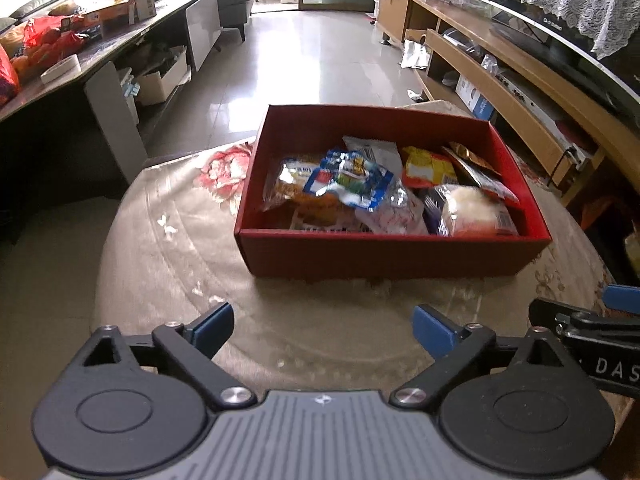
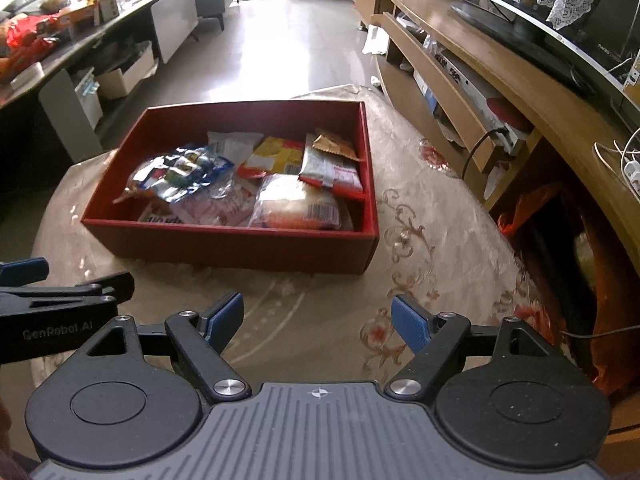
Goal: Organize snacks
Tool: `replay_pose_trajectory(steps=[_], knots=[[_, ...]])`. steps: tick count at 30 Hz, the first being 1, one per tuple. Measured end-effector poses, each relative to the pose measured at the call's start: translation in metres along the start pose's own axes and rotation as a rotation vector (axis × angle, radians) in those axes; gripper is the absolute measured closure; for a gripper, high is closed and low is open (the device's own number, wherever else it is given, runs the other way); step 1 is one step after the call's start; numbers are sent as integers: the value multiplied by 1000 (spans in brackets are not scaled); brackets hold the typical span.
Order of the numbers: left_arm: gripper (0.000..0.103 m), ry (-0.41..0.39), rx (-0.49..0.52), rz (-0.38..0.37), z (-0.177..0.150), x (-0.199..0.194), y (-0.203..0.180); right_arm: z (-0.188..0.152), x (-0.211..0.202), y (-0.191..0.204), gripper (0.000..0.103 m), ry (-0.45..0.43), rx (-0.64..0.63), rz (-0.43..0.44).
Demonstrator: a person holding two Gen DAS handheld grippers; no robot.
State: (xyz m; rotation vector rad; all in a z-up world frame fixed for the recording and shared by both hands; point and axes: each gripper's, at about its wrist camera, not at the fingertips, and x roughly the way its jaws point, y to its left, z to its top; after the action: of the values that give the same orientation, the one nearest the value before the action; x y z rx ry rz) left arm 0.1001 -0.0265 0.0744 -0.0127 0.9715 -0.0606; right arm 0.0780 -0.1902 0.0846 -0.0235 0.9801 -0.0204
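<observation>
On the cloth-covered table, left to right:
Left gripper (image 1: 323, 326): at 6 o'clock in its own view, blue fingers spread apart, holding nothing, above the floral tablecloth (image 1: 168, 248).
Red box (image 1: 394, 250): at 12 to 1 o'clock from the left gripper, resting on the cloth, well ahead of the fingertips.
Snacks: all inside the box; blue packet (image 1: 346, 178) lying on an orange bag at the left, yellow packet (image 1: 428, 168) toward the back, clear-wrapped pale bun (image 1: 474, 210) at the front right.
Right gripper (image 2: 318, 318): fingers apart, empty, just beside the left gripper; box at 11 o'clock from it.
TV cabinet (image 2: 480, 76): at 2 o'clock.
</observation>
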Motion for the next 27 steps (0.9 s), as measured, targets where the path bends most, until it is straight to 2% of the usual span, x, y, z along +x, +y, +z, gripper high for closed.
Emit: replay_pose_trajectory(steps=[2,16,27], knots=[[0,2,-6,-1,-5,-2,0,-4,-3,2,17,-4,4,2],[0,2,-12,-3,-32,-12,2,-30,-14,6,17,2,8,-1],[0,-44,14,4,-41,-24,0,-42,-21,5,17,-3,13,4]])
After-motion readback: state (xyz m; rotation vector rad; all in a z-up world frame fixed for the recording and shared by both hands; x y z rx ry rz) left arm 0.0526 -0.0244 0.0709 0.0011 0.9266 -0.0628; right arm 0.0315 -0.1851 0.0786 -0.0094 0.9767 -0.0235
